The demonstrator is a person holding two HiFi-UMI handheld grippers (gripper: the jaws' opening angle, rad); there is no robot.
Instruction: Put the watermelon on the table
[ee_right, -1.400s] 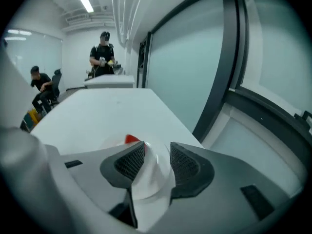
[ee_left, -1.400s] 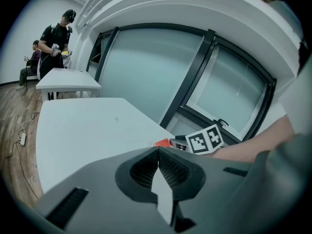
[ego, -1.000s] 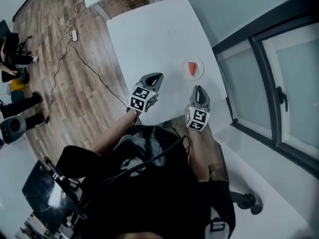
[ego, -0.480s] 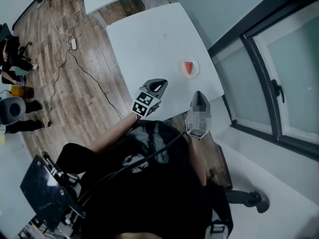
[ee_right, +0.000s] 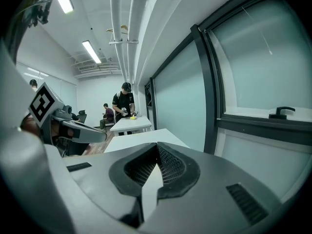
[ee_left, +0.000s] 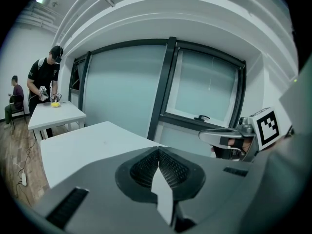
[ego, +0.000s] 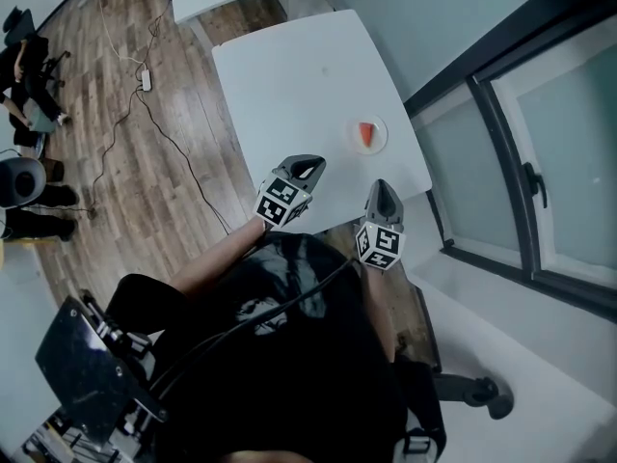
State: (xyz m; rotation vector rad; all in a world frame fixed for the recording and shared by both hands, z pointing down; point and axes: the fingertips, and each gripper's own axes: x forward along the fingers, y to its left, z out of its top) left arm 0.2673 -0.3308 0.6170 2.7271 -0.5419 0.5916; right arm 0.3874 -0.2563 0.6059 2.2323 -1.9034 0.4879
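Head view: watermelon slice (ego: 367, 134) lying on a small plate (ego: 383, 145) on the white table (ego: 289, 75), window side.
Left gripper (ego: 307, 167) and right gripper (ego: 383, 191) both closed on nothing (right jaws shut only within the last second), at the near table edge, well apart from the slice. Probably released, task done.

The watermelon (ego: 366, 133) is red. It sits on a white plate (ego: 383, 144) near the right edge of the white table (ego: 289, 75). The left gripper (ego: 308, 165) and right gripper (ego: 383, 187) are grey, with black and white squares on their cubes. The floor (ego: 96, 162) is brown, stripy wood. The window frame (ego: 487, 123) is dark.
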